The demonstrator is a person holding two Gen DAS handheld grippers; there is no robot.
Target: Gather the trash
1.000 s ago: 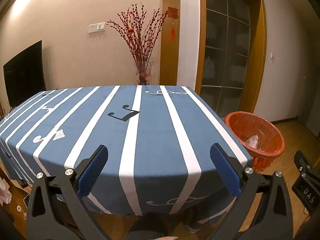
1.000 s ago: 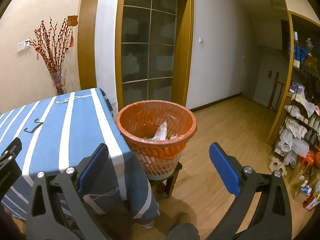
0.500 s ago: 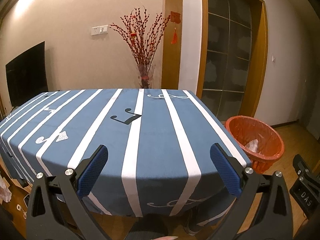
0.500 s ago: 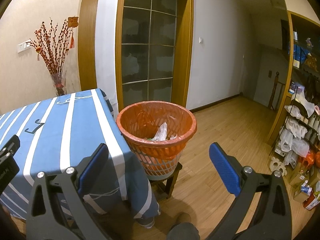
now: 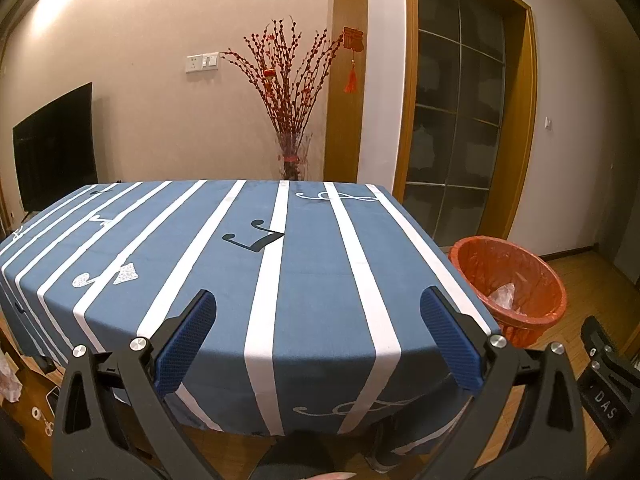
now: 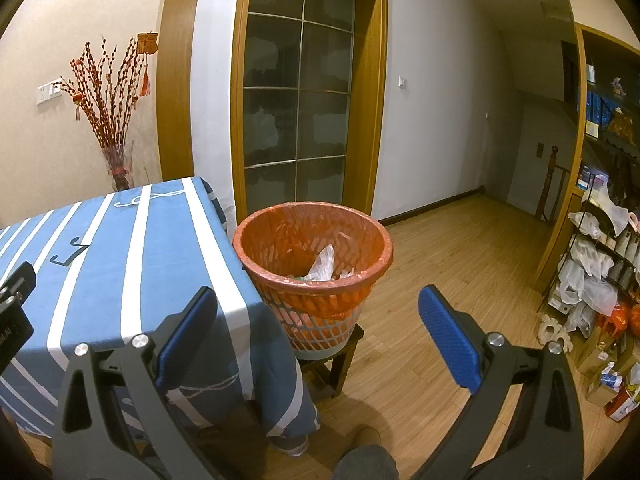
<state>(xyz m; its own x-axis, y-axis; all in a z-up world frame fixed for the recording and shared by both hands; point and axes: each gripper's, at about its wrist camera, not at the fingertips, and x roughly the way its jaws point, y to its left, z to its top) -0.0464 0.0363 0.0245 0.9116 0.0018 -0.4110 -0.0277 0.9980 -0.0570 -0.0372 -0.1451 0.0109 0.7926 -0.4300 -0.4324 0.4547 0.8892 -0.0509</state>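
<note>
Tablecloth (image 5: 320,280) in blue with white stripes and printed music notes is seen spread over the table, its near edge hanging down in front of the left gripper (image 5: 318,332). The left gripper is held with its blue-padded fingers (image 5: 188,340) wide apart, and nothing is gripped between them. No loose item can be made out on the cloth's top surface.

Off the table's right edge, a wastebasket (image 5: 516,280) lined with an orange bag is seen, close beside the far-right corner of the hanging cloth. In the right wrist view the same wastebasket (image 6: 316,280) is shown standing on a small dark stool (image 6: 340,356), touching or nearly touching the draped cloth. Crumpled clear plastic trash (image 6: 322,266) is seen lying inside the liner, along with smaller bits that cannot be identified.

The right gripper (image 6: 318,328) is held spread open and empty, pointed toward the wastebasket from above the wooden floor (image 6: 460,264).

Behind the table's far edge, a glass vase of red branches (image 5: 292,120) is set against the wall, and a dark screen (image 5: 54,144) is seen at the far left. At the right of the right wrist view, a rack of bags and bottles (image 6: 596,280) is visible.
</note>
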